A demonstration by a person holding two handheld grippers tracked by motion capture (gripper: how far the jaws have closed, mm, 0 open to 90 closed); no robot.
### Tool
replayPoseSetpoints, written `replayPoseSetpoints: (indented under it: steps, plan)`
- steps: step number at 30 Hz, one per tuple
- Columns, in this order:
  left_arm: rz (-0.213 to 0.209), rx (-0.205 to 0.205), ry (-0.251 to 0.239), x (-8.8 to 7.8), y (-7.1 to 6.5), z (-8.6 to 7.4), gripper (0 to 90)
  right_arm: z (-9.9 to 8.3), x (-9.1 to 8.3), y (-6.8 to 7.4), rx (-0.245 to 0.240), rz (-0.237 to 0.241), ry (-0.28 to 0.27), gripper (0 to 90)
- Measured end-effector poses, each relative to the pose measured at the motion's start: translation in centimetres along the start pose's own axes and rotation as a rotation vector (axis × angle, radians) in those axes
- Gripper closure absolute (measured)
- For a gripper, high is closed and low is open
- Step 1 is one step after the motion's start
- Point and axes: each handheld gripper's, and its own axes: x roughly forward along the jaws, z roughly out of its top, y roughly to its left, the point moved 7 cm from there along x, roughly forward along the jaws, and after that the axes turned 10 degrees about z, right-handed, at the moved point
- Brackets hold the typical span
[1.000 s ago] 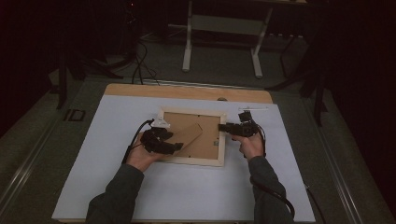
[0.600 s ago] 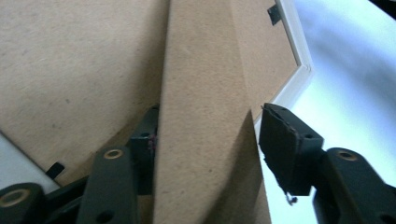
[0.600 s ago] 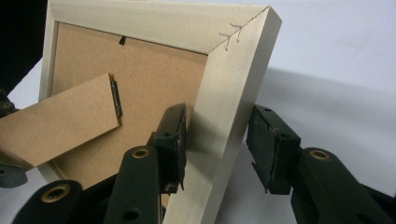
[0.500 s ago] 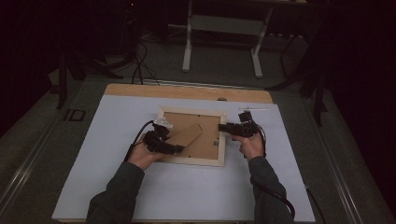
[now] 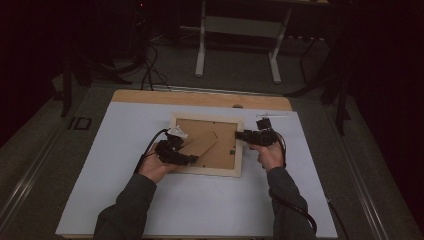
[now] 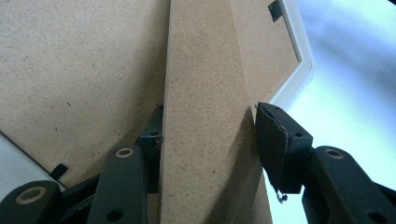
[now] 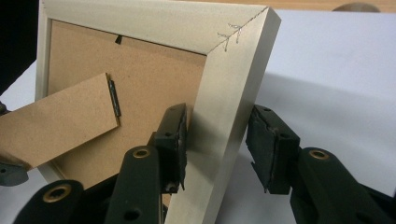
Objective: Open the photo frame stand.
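picture frame point(image 5: 206, 171) | pale wood; face down on table | brown stand flap point(image 5: 200, 145) lifted from backing

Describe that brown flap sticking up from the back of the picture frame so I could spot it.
On the white table cover a pale wooden picture frame lies face down, its brown backing board up. Hinged to that board is the easel stand, a narrow tapering fibreboard strip. Unlike the flat board, it lifts off at a slant, between the left claw's jaws.
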Motion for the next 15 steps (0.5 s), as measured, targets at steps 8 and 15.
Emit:
replayPoseSetpoints:
  steps: [8,15]
  plan:
    - [0.015,0.004,-0.005,0.2,-0.2,0.3,53.4,0.5,-0.6,0.2,-0.030,-0.024,-0.015,58.4]
    - [0.013,0.018,-0.022,0.2,-0.6,0.6,58.3,1.0,-1.1,0.5,-0.054,-0.035,-0.046,59.6]
